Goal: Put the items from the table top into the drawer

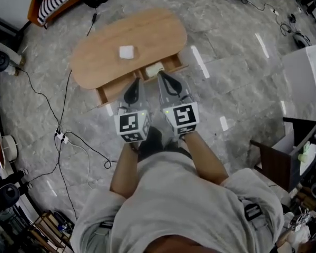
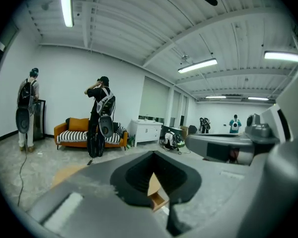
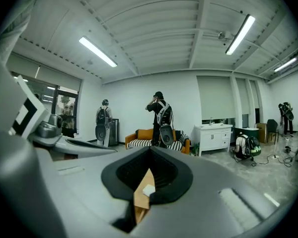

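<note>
An oval wooden table [image 1: 102, 57] stands on the grey floor ahead of me. A small white item [image 1: 126, 52] lies on its top. The drawer [image 1: 171, 65] on the near side is pulled out, and a pale item [image 1: 154, 69] lies in it. My left gripper [image 1: 133, 84] and right gripper [image 1: 164, 76] hang side by side short of the drawer, both shut and empty. In the left gripper view a sliver of table and drawer [image 2: 159, 201] shows past the closed jaws. The right gripper view shows the table [image 3: 138, 202] and the white item [image 3: 148, 190] the same way.
An orange sofa [image 1: 51, 0] with striped cushions stands beyond the table. Cables and a power strip [image 1: 61, 137] trail over the floor at left. A dark cabinet [image 1: 282, 159] is at right. People [image 2: 100, 114] stand by the sofa, near a white sideboard [image 2: 147, 130].
</note>
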Demonstrator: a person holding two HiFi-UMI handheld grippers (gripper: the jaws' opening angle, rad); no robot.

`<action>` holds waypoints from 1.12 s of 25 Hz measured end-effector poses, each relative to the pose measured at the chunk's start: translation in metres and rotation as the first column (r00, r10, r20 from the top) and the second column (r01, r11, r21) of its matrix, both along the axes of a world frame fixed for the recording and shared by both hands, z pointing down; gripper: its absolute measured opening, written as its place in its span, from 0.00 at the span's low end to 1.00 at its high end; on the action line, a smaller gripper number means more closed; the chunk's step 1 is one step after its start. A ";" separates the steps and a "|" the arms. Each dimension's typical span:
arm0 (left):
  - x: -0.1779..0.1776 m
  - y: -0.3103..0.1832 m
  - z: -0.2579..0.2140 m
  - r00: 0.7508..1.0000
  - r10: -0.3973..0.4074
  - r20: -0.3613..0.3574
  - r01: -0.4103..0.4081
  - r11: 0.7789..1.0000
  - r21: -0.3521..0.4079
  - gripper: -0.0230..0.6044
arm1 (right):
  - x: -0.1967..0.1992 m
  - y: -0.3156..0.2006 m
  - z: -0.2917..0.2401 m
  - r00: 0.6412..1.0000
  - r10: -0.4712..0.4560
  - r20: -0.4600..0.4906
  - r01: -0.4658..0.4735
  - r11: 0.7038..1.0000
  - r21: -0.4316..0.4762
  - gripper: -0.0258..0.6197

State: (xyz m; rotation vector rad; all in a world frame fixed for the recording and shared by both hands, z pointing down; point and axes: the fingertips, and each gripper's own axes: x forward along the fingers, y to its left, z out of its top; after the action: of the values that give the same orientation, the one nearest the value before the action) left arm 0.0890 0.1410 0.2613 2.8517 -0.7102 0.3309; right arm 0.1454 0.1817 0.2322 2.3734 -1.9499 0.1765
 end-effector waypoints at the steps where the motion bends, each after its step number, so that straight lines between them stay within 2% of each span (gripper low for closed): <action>1: 0.002 -0.013 0.005 1.000 0.000 0.001 0.000 1.000 -0.014 0.07 | 0.001 -0.014 0.004 1.000 -0.006 0.001 0.006 1.000 -0.010 0.05; 6: 0.004 -0.053 0.053 0.998 0.006 0.060 -0.001 0.997 -0.072 0.07 | 0.000 -0.062 0.049 0.996 -0.082 0.026 0.084 0.990 -0.114 0.05; 12: 0.005 -0.101 0.101 0.993 -0.067 0.101 0.076 0.993 -0.092 0.07 | 0.017 -0.115 0.110 0.981 -0.192 0.039 0.196 0.959 -0.206 0.05; 14: 0.004 -0.121 0.127 0.986 -0.111 0.121 0.125 0.985 -0.117 0.07 | 0.017 -0.139 0.137 0.968 -0.242 0.067 0.251 0.939 -0.237 0.05; 18: 0.003 -0.146 0.178 0.956 -0.225 0.190 0.265 0.938 -0.222 0.07 | 0.012 -0.172 0.189 0.919 -0.361 0.160 0.395 0.862 -0.319 0.05; 23: 0.021 -0.188 0.234 0.927 -0.316 0.199 0.370 0.852 -0.370 0.07 | 0.024 -0.230 0.243 0.879 -0.433 0.203 0.478 0.805 -0.351 0.05; 24: 0.024 -0.193 0.245 0.921 -0.325 0.214 0.385 0.842 -0.377 0.07 | 0.028 -0.237 0.255 0.872 -0.437 0.219 0.489 0.794 -0.361 0.05; 28: 0.038 -0.215 0.288 0.906 -0.323 0.272 0.410 0.828 -0.382 0.07 | 0.042 -0.259 0.305 0.853 -0.445 0.274 0.522 0.753 -0.401 0.05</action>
State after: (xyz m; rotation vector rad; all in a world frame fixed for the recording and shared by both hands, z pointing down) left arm 0.1275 -0.0745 0.5489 2.2214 -1.0551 0.6254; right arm 0.1872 -0.0770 0.5368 1.5356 -2.2064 0.7298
